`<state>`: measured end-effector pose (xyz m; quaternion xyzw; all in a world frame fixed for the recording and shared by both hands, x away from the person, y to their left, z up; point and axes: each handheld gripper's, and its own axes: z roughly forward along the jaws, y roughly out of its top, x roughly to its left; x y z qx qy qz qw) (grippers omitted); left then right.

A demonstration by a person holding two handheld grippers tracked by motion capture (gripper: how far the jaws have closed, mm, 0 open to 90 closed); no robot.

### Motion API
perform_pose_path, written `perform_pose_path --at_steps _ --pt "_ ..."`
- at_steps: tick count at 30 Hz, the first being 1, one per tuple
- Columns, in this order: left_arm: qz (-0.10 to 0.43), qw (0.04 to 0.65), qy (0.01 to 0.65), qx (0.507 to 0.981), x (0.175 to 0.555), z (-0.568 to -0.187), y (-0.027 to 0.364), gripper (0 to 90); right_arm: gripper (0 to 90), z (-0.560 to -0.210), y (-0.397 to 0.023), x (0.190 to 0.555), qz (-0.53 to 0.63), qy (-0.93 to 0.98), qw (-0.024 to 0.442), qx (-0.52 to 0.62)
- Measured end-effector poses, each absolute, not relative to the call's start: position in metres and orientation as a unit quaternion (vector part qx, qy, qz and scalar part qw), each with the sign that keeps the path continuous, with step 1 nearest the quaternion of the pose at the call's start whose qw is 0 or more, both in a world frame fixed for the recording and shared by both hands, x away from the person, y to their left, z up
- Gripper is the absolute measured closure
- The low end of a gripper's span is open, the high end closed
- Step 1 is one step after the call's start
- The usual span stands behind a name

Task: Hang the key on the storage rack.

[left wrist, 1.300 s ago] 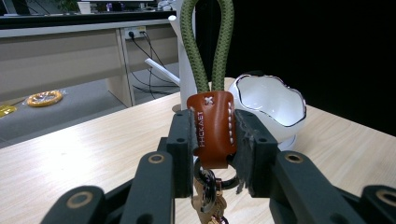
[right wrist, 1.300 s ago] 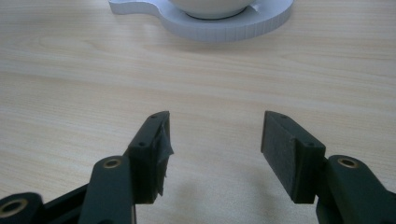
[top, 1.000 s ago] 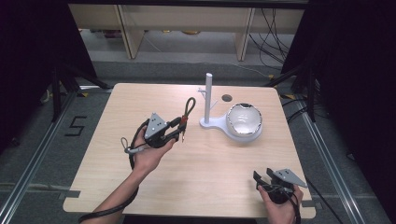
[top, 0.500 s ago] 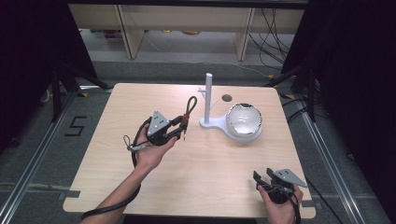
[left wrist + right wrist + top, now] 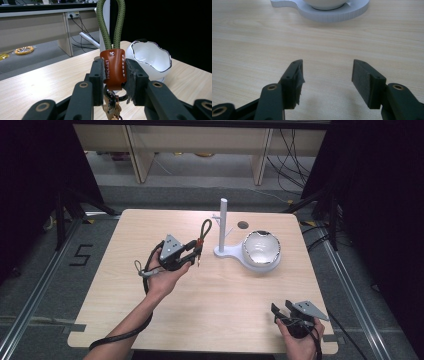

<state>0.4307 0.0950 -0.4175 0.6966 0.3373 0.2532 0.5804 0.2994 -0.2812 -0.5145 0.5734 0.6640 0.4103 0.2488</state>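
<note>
1. The left gripper (image 5: 192, 256) was raised above the middle-left of the wooden table (image 5: 115, 285), its jaws clamped on the brown leather tab (image 5: 113, 68) of a keychain strap (image 5: 202, 237).
2. In the left gripper view, the strap's olive-green cord loop (image 5: 110, 27) stood upright above the tab, and a metal ring with a brass clasp (image 5: 112, 106) hung below the jaws.
3. The tab bore stamped letters and white stitching.
4. Just beyond the strap stood a white stand (image 5: 224, 251) with an upright post (image 5: 223, 222), and a white bowl with a jagged, eggshell-like rim (image 5: 261, 247) sat on the stand's base.
5. The right gripper (image 5: 282, 312) was held low at the table's near right corner, its jaws spread wide with bare tabletop between them.
6. A small dark round hole (image 5: 243, 225) lay in the table behind the stand.
</note>
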Motion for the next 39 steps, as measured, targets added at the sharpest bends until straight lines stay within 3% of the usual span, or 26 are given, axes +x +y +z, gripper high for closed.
perform_pose_path --at_steps 39 --pt "0.249 0.568 0.357 0.699 0.458 -0.418 0.083 68.7 43.4 -0.513 -0.282 0.298 0.415 0.663 0.238 0.576"
